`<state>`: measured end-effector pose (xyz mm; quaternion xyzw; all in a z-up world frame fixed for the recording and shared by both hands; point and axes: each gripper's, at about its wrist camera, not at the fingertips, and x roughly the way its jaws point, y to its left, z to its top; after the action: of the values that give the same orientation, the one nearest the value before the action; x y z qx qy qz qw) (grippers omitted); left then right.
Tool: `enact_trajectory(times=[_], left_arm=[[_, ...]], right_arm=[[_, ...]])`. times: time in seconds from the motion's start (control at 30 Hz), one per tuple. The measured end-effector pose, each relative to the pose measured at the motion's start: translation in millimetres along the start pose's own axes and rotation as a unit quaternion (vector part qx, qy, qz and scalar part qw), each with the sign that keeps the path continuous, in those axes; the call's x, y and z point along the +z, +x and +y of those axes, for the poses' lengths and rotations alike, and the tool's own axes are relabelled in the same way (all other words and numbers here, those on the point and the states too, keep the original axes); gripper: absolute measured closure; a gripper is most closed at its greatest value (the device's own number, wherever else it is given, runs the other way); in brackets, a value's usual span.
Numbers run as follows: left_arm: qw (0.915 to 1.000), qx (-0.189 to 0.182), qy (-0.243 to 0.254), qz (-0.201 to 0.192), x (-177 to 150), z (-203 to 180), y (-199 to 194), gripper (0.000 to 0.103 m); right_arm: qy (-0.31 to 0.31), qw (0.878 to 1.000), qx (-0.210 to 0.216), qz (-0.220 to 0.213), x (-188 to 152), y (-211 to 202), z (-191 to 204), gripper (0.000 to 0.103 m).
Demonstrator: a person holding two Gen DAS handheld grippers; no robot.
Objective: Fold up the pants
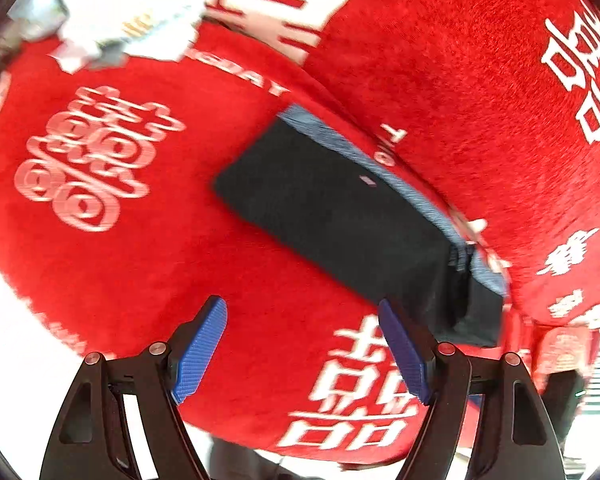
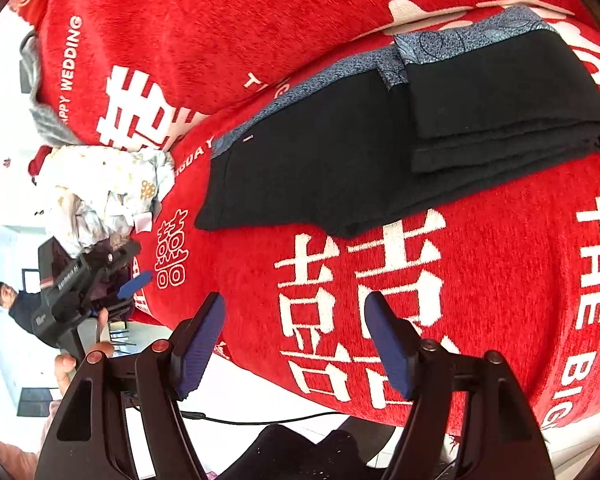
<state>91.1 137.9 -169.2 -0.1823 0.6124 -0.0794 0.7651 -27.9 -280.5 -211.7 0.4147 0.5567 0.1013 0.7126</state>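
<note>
Black pants [image 2: 340,152] with a blue-grey patterned waistband [image 2: 300,84] lie folded on the red blanket [image 2: 500,280]; one end is doubled over on top at the right [image 2: 500,96]. In the left wrist view the pants [image 1: 332,220] lie just ahead and to the right of my left gripper [image 1: 304,308], which is open and empty above the blanket [image 1: 180,264]. My right gripper [image 2: 296,304] is open and empty, below the pants' near edge. The left gripper also shows in the right wrist view [image 2: 100,276], off the blanket's left edge.
A heap of pale patterned clothes [image 2: 104,184] lies at the blanket's left end; it also shows in the left wrist view [image 1: 120,12]. A person [image 2: 16,304] stands in the room beyond. A black cable [image 2: 260,420] and dark cloth [image 2: 300,452] lie below the blanket's near edge.
</note>
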Motion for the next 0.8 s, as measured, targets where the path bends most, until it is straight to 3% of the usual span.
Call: enact_trajectory(times=[0.07,0.13,0.23,0.37,0.53,0.73,0.8], left_arm=[[0.9991,0.037,0.011,-0.018,-22,5,-14,0.024],[0.9982,0.051,0.02,-0.023,-39,9,-20,0.024],[0.9966,0.076,0.028,-0.015,-67,15,-17,0.024],[0.9964,0.082,0.018,0.009,-96,29,-17,0.024],[0.99,0.126,0.064,0.005,-116,50,-29,0.024],[0.985,0.15,0.073,0.044,-137,122,-34,0.024],[0.9836,0.157,0.072,0.054,-150,149,-40,0.024]], right_arm=[[-0.007,1.0,-0.001,-0.008,-7,-10,-1,0.028],[-0.014,1.0,-0.003,-0.019,-16,-21,-3,0.027],[-0.017,1.0,-0.012,-0.021,-30,-31,-12,0.026],[-0.013,1.0,-0.019,-0.016,-50,-33,-20,0.026],[-0.004,1.0,-0.022,-0.015,-76,-26,-19,0.026],[0.009,0.998,-0.057,-0.003,-136,-15,-16,0.026],[0.021,0.997,-0.072,0.02,-166,-6,-18,0.026]])
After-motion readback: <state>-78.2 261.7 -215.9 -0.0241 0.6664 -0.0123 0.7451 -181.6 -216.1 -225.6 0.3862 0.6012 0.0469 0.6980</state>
